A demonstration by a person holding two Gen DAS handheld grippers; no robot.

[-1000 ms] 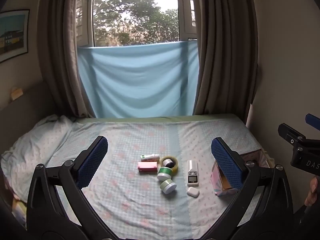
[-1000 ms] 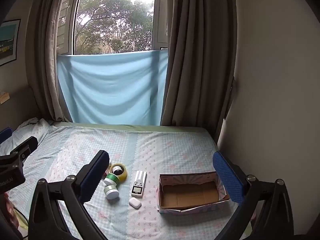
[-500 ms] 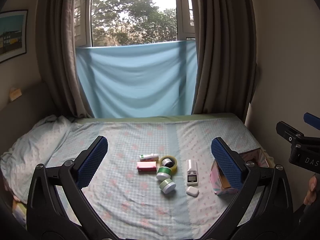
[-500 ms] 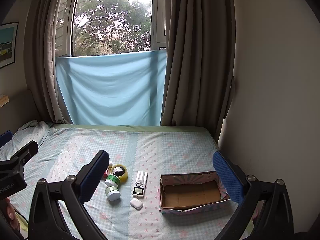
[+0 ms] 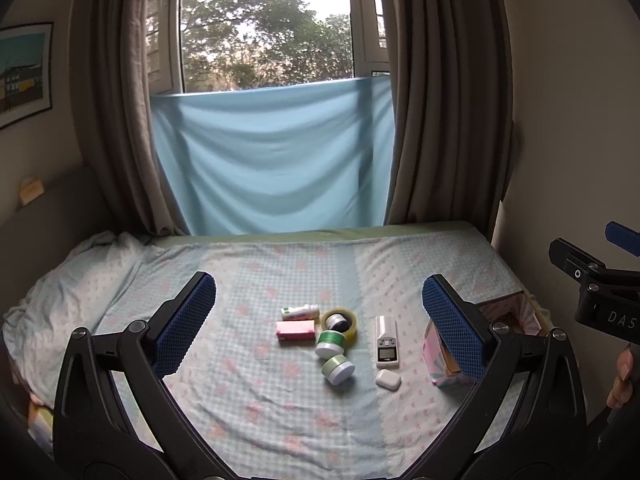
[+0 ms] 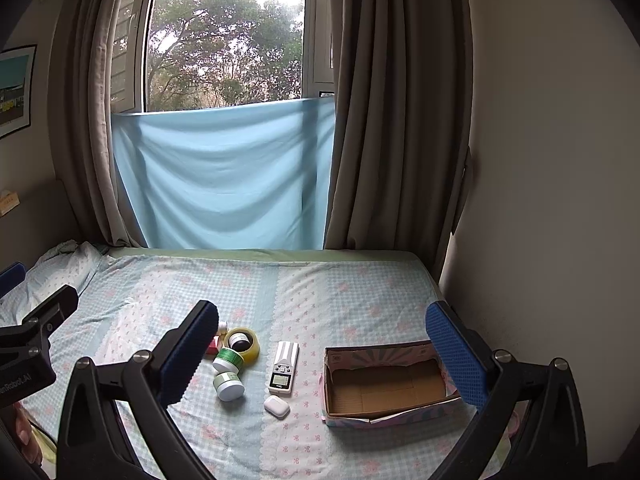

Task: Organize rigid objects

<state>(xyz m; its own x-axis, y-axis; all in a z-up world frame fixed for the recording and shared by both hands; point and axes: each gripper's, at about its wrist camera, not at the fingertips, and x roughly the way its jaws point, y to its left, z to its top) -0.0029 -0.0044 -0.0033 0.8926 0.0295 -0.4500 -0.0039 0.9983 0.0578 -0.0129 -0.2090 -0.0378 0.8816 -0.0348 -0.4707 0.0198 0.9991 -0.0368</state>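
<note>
A cluster of small objects lies on the bed: a white tube point(image 5: 300, 312), a pink box point(image 5: 296, 330), a tape roll point(image 5: 339, 321) point(image 6: 241, 343), two green-lidded jars point(image 5: 330, 343) point(image 5: 338, 369) point(image 6: 229, 385), a white remote point(image 5: 387, 342) point(image 6: 284, 367) and a white earbud case point(image 5: 388, 380) point(image 6: 277, 406). An open, empty cardboard box point(image 6: 386, 380) point(image 5: 434, 354) sits to their right. My left gripper point(image 5: 318, 330) is open and empty, held above and before the cluster. My right gripper point(image 6: 320, 356) is open and empty, before the remote and box.
The bed point(image 5: 248, 280) has a light checked sheet, bunched at the left point(image 5: 72, 272). A wall point(image 6: 540, 200) borders its right edge. Curtains and a blue cloth point(image 5: 272, 152) hang over the window behind. Each gripper shows at the other's view edge point(image 5: 600, 292) point(image 6: 28, 340).
Both grippers have drifted back and up slightly; the objects appear a little lower and smaller in view. Nothing on the bed has moved.
</note>
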